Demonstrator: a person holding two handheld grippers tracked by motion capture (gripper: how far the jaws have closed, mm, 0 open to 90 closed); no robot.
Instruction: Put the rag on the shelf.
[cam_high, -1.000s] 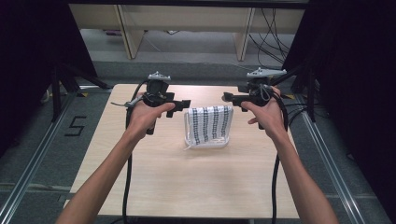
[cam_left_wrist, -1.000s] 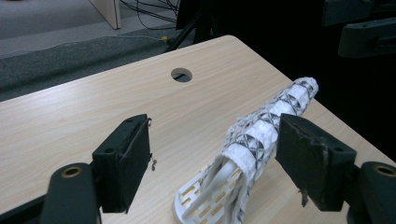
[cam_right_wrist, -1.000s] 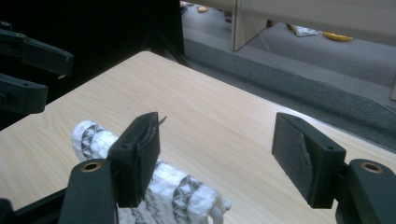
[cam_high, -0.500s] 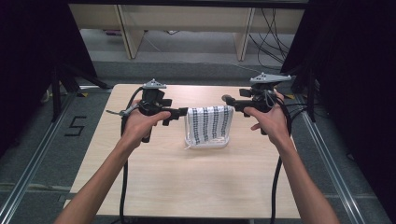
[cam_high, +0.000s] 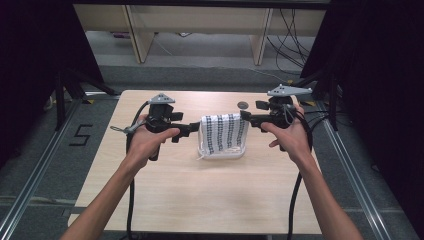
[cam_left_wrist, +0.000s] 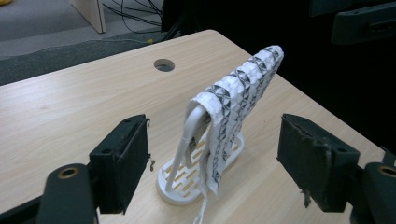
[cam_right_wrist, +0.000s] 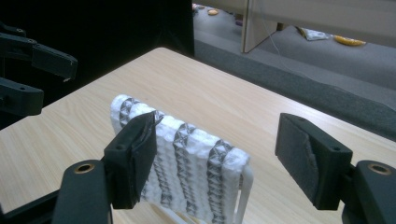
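Both hands lower and closer to towel (cam_high: 223, 133) than second ago; right hand shifted most. Left claw (cam_high: 194, 129) gaping, empty, beside towel's left end. Right claw (cam_high: 246, 117) gaping, empty, at right end. Towel draped over white rack (cam_left_wrist: 186, 179), mid-counter (cam_high: 200, 200), toward far edge. Risk: rack light, uneven pull tips or drags it; pinching rail with cloth lifts rack too.

Two forearms reach forward from the bottom edge. The left hand (cam_high: 147, 140) grips the left tool (cam_high: 194, 128), jaws spread wide. The right hand (cam_high: 289, 136) grips the right tool (cam_high: 246, 118), jaws likewise apart.
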